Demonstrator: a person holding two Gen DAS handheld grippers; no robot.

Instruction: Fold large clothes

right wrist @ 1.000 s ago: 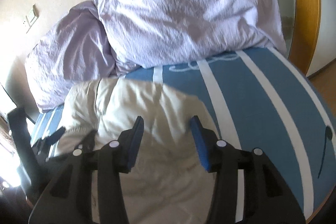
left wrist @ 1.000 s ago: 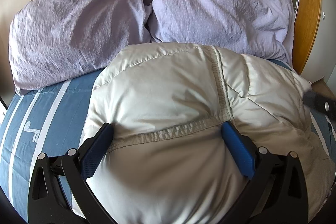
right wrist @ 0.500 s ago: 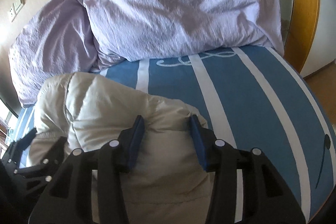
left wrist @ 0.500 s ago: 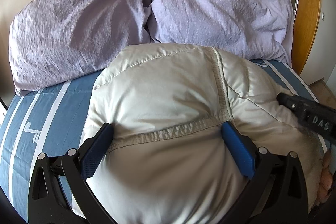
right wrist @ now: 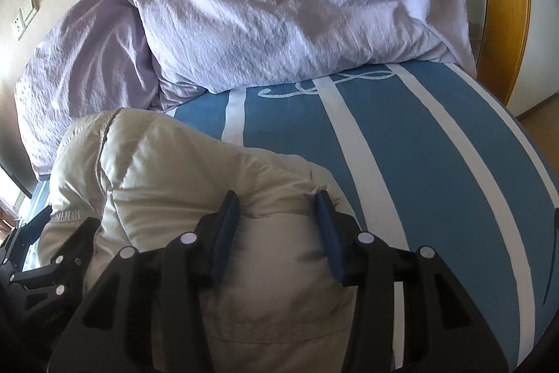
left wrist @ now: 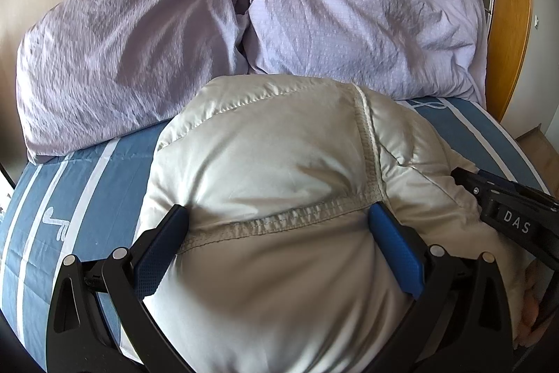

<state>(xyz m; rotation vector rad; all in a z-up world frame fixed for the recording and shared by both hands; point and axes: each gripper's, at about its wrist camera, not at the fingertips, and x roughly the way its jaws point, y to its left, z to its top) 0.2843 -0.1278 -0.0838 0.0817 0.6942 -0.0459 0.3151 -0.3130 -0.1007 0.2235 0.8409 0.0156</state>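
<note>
Cream padded jacket [left wrist: 279, 184] lies bunched on the blue striped bedsheet [right wrist: 436, 163], below the lilac pillows [left wrist: 349, 13]; since a second ago the right gripper [right wrist: 277, 205] has sunk onto its edge, jaws part-way apart astride a puffy fold. Left gripper [left wrist: 277, 219] straddles the seam, jaws wide; whether either squeezes I cannot tell, so the fold looks about to begin

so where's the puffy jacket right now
The cream jacket lies bunched on the blue striped bed cover, just in front of the two lilac pillows, under both grippers.
</note>
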